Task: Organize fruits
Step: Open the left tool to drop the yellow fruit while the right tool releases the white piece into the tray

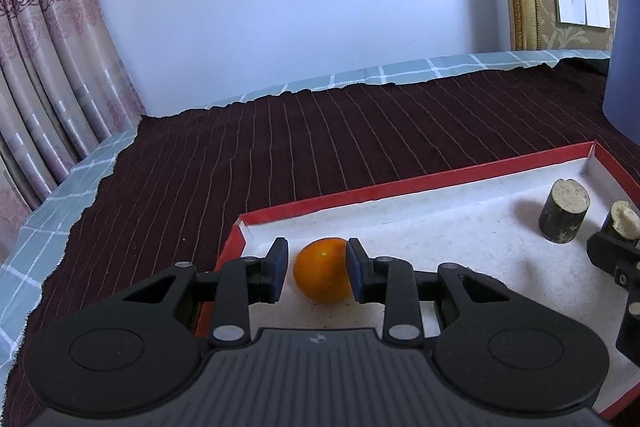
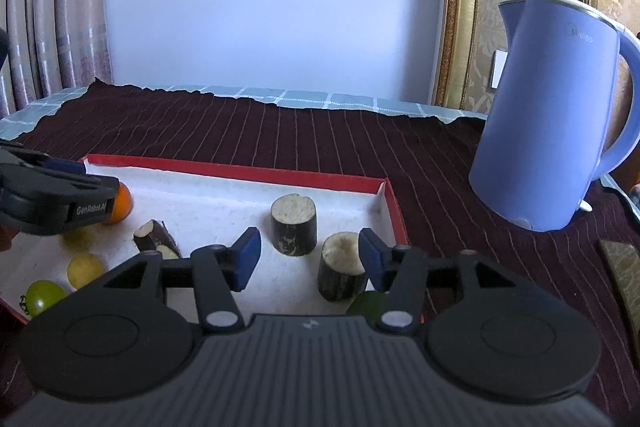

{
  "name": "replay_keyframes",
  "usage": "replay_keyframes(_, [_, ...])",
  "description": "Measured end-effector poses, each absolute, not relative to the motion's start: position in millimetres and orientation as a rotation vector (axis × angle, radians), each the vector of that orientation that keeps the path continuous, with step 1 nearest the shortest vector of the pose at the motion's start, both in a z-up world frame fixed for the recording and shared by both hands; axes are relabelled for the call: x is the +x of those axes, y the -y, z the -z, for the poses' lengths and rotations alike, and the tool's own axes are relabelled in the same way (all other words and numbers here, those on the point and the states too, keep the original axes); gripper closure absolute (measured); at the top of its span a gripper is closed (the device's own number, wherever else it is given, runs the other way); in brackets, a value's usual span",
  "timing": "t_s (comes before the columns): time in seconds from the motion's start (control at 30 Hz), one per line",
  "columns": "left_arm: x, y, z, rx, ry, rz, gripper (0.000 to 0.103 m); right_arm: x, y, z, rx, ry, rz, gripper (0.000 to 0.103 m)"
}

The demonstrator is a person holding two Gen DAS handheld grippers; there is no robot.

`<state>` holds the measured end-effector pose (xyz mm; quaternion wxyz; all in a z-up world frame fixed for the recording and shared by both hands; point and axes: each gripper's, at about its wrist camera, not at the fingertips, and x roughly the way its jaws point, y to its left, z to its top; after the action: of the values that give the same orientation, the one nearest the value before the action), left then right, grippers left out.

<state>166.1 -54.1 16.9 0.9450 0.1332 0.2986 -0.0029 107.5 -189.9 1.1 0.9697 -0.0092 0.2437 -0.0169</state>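
Left gripper [image 1: 318, 271]: your jaws sit closed around the small round orange fruit [image 1: 322, 275].
Right gripper [image 2: 308, 259]: jaws part-open, empty; the dark-barked cut cane stub [image 2: 341, 271] lies just inside your right pad.

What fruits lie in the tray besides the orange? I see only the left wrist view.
Observer: A yellow fruit and a green fruit, at the left end of the tray.
Operator: Does the right gripper hold anything?
Observer: No. The right gripper is open; a cut stump stands between its fingers, close to the right one.
Operator: What is the blue shape on my right?
Observer: A kettle, upright on the cloth, outside the tray.
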Motion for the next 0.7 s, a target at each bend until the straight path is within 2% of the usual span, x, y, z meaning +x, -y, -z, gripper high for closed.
replay_keyframes(0.2, [163.2, 51.3, -18.0, 0.263, -0.616, 0.007, 0.072, 102.0, 190.1, -2.2, -0.019, -0.48, 0.038, 0.044])
replay_keyframes(0.4, [147.4, 42.9, -19.9, 0.236, -0.609, 0.013, 0.071, 85.6, 189.8, -4.8, -0.026, -0.443, 0.052, 0.022])
replay_keyframes(0.43, [143.9, 41.1, -19.8, 0.231, -0.608, 0.011, 0.069, 82.5, 189.7, -5.2, -0.021, -0.439, 0.051, 0.015])
replay_keyframes(0.47, [139.8, 39.3, -20.1, 0.226, -0.604, 0.009, 0.056, 78.8, 188.8, -5.6, -0.02, -0.433, 0.05, 0.01])
replay_keyframes(0.5, [135.2, 38.0, -20.4, 0.221, -0.596, 0.006, 0.037, 75.9, 187.4, -5.9, -0.025, -0.429, 0.049, 0.003])
replay_keyframes(0.57, [123.9, 35.3, -22.6, 0.213, -0.559, -0.007, 0.023, 69.3, 183.1, -5.8, -0.04, -0.429, 0.042, 0.0])
replay_keyframes(0.7, [104.4, 35.7, -27.0, 0.246, -0.497, -0.037, 0.023, 58.4, 174.7, -5.8, -0.061, -0.439, 0.013, 0.0])
